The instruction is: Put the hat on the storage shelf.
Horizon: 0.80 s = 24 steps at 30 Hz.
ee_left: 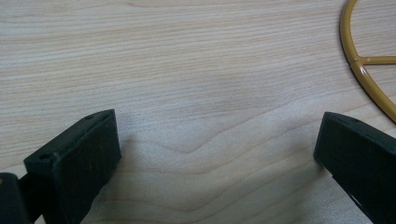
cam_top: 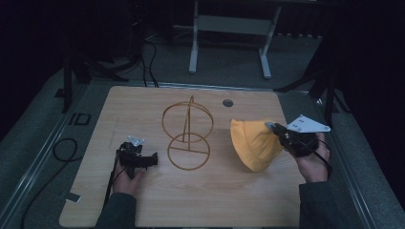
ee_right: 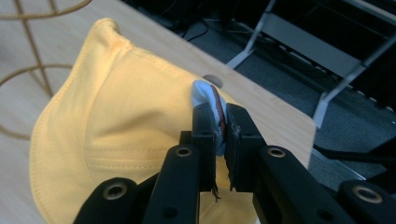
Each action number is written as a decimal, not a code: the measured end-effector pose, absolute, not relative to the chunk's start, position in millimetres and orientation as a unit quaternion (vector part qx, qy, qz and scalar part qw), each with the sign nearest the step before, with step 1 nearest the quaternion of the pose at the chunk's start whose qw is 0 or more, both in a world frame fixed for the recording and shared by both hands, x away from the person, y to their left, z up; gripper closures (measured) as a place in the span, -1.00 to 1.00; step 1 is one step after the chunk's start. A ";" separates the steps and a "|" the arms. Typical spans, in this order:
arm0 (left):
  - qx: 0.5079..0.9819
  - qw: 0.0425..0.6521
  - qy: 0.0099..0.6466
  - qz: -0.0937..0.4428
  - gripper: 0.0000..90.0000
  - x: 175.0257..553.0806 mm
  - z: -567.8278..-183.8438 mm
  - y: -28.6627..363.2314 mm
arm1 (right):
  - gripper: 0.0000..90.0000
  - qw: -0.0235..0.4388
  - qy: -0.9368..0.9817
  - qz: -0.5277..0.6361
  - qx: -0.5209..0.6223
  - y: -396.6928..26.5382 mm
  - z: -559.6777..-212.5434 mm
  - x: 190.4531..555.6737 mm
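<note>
The wooden table point(cam_top: 143, 114) carries a gold wire stand point(cam_top: 187, 136) between the two grippers. Just right of the stand, a yellow hat point(cam_top: 253, 143) hangs from the right gripper point(ee_right: 222, 128), whose jaws are pinched tight on a pale fold at the hat's edge. The left gripper point(ee_left: 217, 149) rests low on the table, jaws spread wide with bare wood between them; the stand's base ring lies beyond its right jaw.
</note>
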<state>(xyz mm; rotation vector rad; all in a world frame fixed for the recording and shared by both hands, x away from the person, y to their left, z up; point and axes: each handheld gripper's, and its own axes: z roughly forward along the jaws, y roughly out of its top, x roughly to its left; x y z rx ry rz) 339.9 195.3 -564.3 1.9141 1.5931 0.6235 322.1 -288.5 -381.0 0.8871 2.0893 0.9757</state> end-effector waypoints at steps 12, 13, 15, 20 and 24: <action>0.715 0.283 0.595 0.233 -0.99 339.9 -564.4 195.4 | 0.75 0.281 0.837 0.365 0.295 -249.8 -398.9 330.0; 0.715 0.283 0.595 0.233 -0.99 339.9 -564.3 195.3 | 0.73 0.277 0.837 0.369 0.294 -249.3 -399.0 330.5; 0.715 0.283 0.595 0.233 -0.99 339.9 -564.3 195.4 | 0.67 0.271 0.838 0.371 0.293 -248.2 -398.3 331.8; 0.715 0.283 0.595 0.233 -0.99 339.9 -564.3 195.4 | 0.65 0.270 0.841 0.367 0.293 -249.8 -397.7 332.4; 0.715 0.283 0.595 0.233 -0.99 339.9 -564.3 195.4 | 0.61 0.266 0.839 0.373 0.294 -254.2 -394.6 331.9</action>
